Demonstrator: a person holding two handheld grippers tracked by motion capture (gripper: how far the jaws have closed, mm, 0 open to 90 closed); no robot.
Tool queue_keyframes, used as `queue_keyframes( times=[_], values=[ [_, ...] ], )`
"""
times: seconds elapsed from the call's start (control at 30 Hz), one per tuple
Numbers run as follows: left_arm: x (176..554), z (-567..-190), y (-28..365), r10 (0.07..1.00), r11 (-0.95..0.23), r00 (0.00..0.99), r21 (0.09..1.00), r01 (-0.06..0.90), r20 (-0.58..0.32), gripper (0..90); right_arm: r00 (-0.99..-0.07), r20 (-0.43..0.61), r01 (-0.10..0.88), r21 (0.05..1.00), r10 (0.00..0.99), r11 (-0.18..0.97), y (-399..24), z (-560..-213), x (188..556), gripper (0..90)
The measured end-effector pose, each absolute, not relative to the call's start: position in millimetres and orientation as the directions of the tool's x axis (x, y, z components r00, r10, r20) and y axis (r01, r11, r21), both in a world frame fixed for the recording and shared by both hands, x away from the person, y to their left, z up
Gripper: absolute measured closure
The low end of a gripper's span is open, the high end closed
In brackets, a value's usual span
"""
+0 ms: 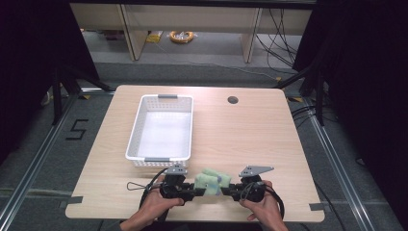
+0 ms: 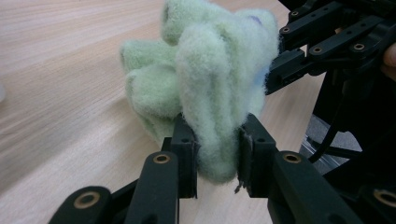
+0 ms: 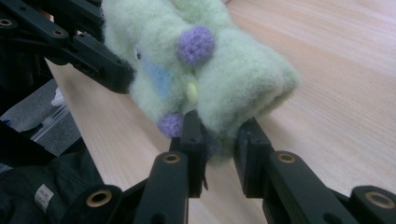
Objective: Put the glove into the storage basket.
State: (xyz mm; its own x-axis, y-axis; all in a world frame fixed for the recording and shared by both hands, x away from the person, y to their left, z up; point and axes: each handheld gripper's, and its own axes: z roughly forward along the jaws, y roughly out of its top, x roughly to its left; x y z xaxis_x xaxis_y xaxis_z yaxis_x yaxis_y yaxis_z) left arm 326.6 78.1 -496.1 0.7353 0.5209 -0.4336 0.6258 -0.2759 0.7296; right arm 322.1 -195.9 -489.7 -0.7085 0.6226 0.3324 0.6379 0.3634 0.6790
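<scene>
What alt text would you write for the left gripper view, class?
The left hand-held gripper pinches a fluffy pale green cloth bunched above a light wooden table. The right hand-held gripper grips the cloth from the upper right.

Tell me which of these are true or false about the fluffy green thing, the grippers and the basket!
1. Both grippers pinch the green fluffy cloth. True: left gripper and right gripper each clamp an end.
2. The cloth lies in the basket. False: it is held near the table's front edge, outside the basket.
3. The basket is white. True.
4. The cloth has red dots. False: the right gripper view shows purple ones.
</scene>
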Motion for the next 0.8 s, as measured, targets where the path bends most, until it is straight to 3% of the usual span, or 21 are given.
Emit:
queue_keyframes(
  times=[0.8],
  values=[
    [320.4,-471.0,99.3,0.509,-0.242,0.744,0.757,0.607,-0.433,71.0,-0.739,0.301,0.598,0.704,0.602,0.382,-178.6,-451.5,318.6,75.9]
  ],
)
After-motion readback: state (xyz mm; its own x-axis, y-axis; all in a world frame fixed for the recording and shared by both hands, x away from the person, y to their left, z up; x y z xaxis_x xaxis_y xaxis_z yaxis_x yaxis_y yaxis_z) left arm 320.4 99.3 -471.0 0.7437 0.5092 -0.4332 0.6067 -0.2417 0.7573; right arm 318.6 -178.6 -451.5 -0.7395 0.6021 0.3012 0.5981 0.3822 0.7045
